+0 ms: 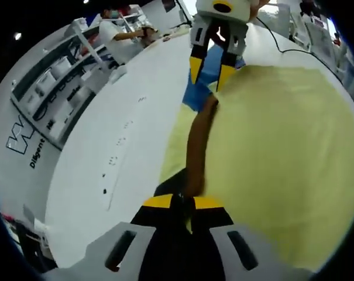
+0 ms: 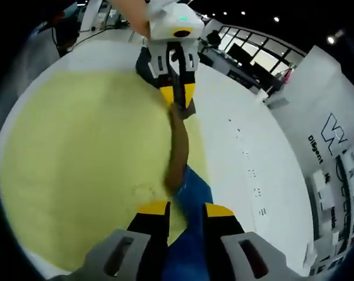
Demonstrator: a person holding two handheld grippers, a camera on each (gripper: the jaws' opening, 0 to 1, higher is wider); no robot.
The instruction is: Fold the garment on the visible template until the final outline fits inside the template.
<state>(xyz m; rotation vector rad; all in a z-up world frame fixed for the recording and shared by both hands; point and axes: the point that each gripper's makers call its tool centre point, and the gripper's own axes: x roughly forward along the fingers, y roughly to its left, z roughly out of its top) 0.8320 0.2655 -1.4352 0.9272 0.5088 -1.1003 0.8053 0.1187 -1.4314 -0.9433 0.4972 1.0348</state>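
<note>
In the left gripper view, the left gripper [image 1: 182,205] sits low in the picture with its yellow-tipped black fingers [image 1: 158,202] drawn close on a dark brown strip of soft cloth [image 1: 195,149], which I take to be the bunched edge of the garment. The strip runs away from it along the near edge of the pale yellow-green template mat [image 1: 282,152] lying on the white worktop [image 1: 106,140]. At the far end the right gripper [image 1: 209,76] pinches the same strip, with a fold of blue cloth [image 1: 207,73] beneath it.

In the right gripper view, the right gripper [image 2: 179,211] has its fingers [image 2: 153,209] closed to a narrow gap around the blue cloth [image 2: 194,196], where it meets the brown strip [image 2: 178,146]. The left gripper [image 2: 178,93] grips the strip's far end, its fingers nearly together. The garment lies along the mat's [image 2: 77,152] edge beside the bare worktop [image 2: 247,129].

The cloth looks light, limp and prone to sagging or twisting between holds, so it likely handles best held at both ends of an edge, kept taut.
</note>
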